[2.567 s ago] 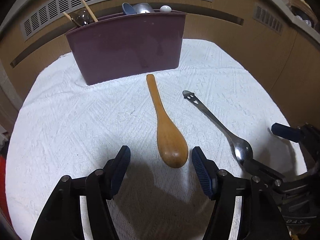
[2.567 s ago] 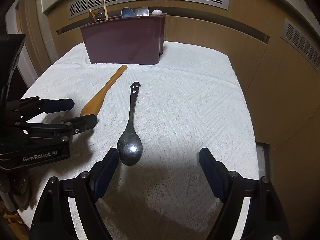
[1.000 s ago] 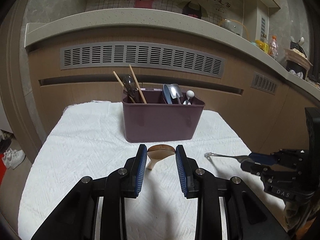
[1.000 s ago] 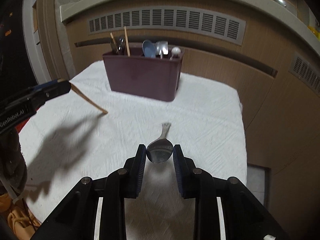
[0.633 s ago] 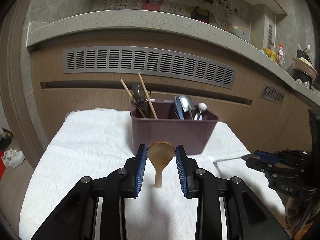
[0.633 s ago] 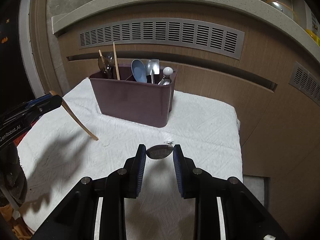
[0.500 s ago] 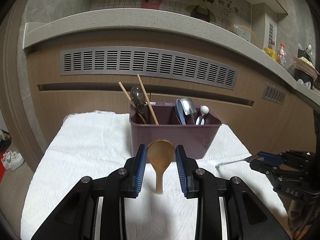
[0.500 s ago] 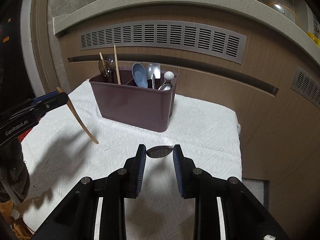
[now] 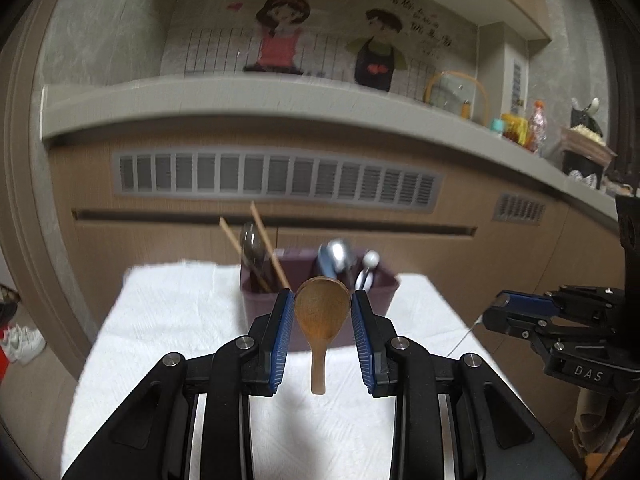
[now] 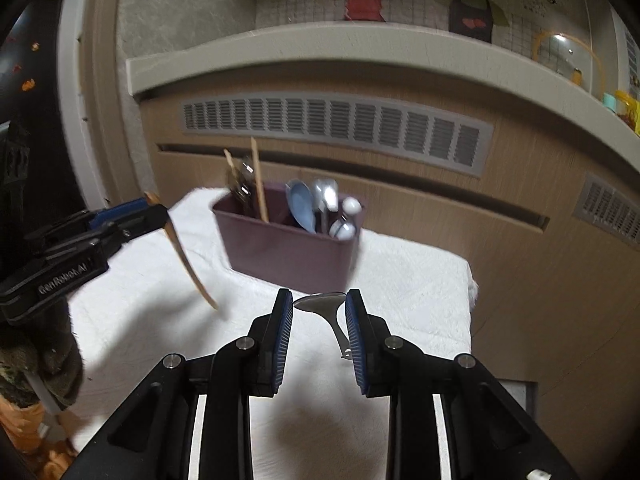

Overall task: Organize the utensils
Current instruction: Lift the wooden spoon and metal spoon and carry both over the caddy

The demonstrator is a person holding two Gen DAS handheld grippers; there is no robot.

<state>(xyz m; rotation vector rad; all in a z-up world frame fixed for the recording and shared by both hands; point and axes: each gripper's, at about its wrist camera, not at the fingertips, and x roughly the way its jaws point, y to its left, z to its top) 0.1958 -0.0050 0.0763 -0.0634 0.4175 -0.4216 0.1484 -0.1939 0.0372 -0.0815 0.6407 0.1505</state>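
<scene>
The left tool (image 9: 322, 314) was seen clamped on the bowl of a wooden spoon (image 9: 321, 312), its blue pads pressed against both sides of the bowl. The spoon's handle hung downward, clear of the white cloth (image 9: 168, 312) by which the table was covered. The right tool (image 10: 319, 312) was closed on the bowl of a metal spoon (image 10: 320, 301), which was held edge-on between the pads, the handle sloping down beside the right pad and off the cloth.

A maroon utensil holder (image 10: 288, 248) stood on the table near its far edge, in front of a wooden wall panel with a slatted vent (image 10: 336, 126). In its left compartment, wooden chopsticks (image 10: 258, 184) and a dark utensil, too blurred to identify, were propped. In its right compartment, a blue spoon (image 10: 301, 205), a metal spoon and a white-knobbed utensil (image 10: 351, 205) were kept.

In the right wrist view, the left tool was visible above the table's left edge, with the wooden handle angled down from it. Both spoons were held short of the holder, on its near side.
</scene>
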